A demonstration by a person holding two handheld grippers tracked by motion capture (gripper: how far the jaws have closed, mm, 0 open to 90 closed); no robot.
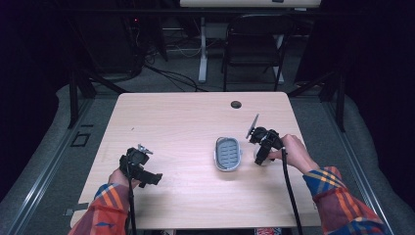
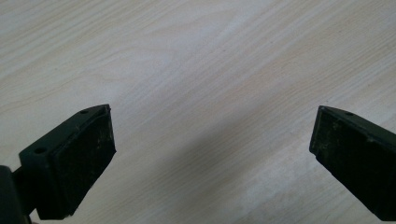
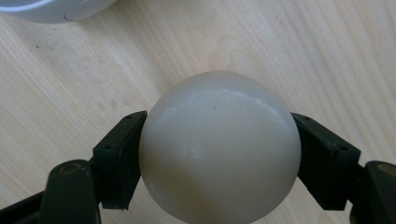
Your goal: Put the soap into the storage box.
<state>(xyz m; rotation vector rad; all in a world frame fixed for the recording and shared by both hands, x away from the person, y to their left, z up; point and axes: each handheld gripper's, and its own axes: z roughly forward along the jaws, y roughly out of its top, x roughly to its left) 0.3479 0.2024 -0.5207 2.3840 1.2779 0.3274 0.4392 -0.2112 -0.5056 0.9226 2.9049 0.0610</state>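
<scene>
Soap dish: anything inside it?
High view: the soap dish shows a ribbed blue-grey insert and nothing on it. The white bar of soap sits clamped in the right gripper beside it.

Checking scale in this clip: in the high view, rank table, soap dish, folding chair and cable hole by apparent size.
1. table
2. folding chair, though it stands farther off
3. soap dish
4. cable hole

light wooden table (image 1: pixel 186 122) wide open left and back – only the grey oval ridged dish (image 1: pixel 228 153) mid-right blocks
</scene>
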